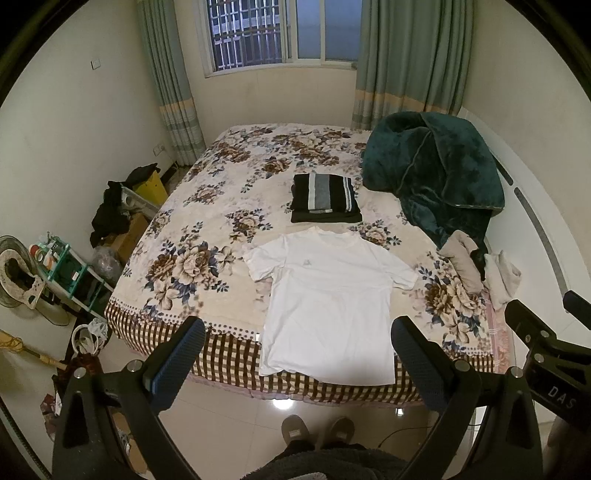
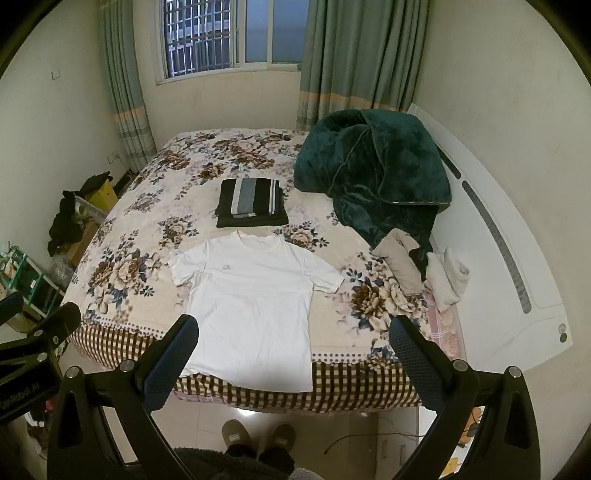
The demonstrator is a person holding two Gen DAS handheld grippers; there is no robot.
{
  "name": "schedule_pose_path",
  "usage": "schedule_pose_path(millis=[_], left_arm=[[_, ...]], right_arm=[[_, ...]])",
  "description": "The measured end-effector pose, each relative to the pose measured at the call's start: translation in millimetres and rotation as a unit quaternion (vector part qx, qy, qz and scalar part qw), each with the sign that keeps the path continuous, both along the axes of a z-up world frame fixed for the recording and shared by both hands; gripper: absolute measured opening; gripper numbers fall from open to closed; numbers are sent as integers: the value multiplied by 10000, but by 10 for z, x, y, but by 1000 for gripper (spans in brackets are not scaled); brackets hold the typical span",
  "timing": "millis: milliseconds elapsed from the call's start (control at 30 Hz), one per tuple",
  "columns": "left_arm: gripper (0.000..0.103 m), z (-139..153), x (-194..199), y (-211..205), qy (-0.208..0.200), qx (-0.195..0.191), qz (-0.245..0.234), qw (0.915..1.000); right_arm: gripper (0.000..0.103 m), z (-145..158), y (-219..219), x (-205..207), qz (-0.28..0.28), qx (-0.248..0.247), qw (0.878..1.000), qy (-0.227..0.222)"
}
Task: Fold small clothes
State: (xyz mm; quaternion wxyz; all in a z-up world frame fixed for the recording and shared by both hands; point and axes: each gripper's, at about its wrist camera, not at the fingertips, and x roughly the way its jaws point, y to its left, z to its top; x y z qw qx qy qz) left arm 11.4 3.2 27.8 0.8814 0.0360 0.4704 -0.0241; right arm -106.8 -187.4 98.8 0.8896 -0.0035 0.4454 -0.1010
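Left wrist view: the left tongs (image 1: 297, 350) are hanging released, blue pads spread wide and gripping nothing, above the floor just short of the bed (image 1: 177, 317). In the right wrist view the right tongs (image 2: 293, 349) are likewise standing released and empty, beside the same foot edge. The person's slippers (image 1: 317, 430) are showing on the tiles below.

The white T-shirt (image 1: 328, 295) is lying flat and face up on the bed, hem overhanging the foot edge nearest the tongs, collar pointing toward the window (image 1: 280, 33). Both short sleeves are spread outward. Beyond the collar, a folded striped garment (image 1: 325, 197) is resting on a dark folded piece. To the right of the T-shirt, crumpled beige clothes (image 1: 461, 262) are lying near the bed's side edge, below a heaped green blanket (image 1: 432, 166).

Judged from its drape, the T-shirt is thin, light and limp; it is likely to sag and wrinkle once lifted. Pinching a sleeve seam and the hem corner on the same side seems the soundest hold for the first lengthwise fold.
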Motion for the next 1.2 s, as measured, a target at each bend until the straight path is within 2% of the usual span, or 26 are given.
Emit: schedule_pose_path(millis=[267, 367, 467, 600, 667, 733, 767, 867, 900, 933, 1033, 1067, 1100, 1167, 1200], left_arm=[[103, 21, 63, -88, -36, -34, -8, 10000], [103, -33, 246, -143, -122, 1, -6, 9999], [103, -226, 429, -152, -238, 146, -68, 9996], [103, -636, 974, -262, -252, 223, -95, 9994], [103, -888, 1189, -245, -273, 206, -91, 9994], [103, -1190, 1409, -260, -119, 238, -34, 9996], [103, -1379, 1647, -361, -25, 165, -16, 9999], [103, -1844, 1894, -422, 173, 188, 40, 9997], [103, -2083, 2124, -554, 252, 280, 65, 9993], [103, -2217, 2073, -475, 268, 322, 75, 9991], [103, -2893, 2479, -688, 464, 666, 130, 9966], [103, -3005, 2471, -636, 520, 734, 150, 9958], [103, -3305, 2658, -729, 716, 838, 212, 9937], [103, -3609, 2781, -682, 970, 837, 347, 9911], [103, -3898, 2928, -735, 1204, 821, 446, 9883]], right_arm=[[103, -21, -9, -32, -2, 11, 10000, -8], [103, 45, 13, 48, -49, 12, 10000, 16], [103, -6, -26, 200, -204, 113, 9997, 31], [103, -316, -209, 534, -642, 273, 9974, 167], [103, -712, -346, 717, -906, 297, 9951, 267], [103, -1063, -555, 973, -1218, 309, 9915, 349], [103, -1235, -669, 1101, -1354, 359, 9892, 439], [103, -1856, -1117, 1528, -1800, 777, 9778, 733], [103, -2071, -1271, 1650, -1945, 894, 9736, 799], [103, -2359, -1484, 1807, -2139, 1012, 9677, 874], [103, -3194, -2037, 2198, -2661, 1351, 9479, 1116], [103, -3453, -2189, 2302, -2805, 1486, 9408, 1189], [103, -3788, -2395, 2472, -2971, 1671, 9312, 1289], [103, -4372, -2673, 2680, -3239, 1911, 9149, 1467], [103, -4642, -2794, 2782, -3354, 2080, 9063, 1515]])
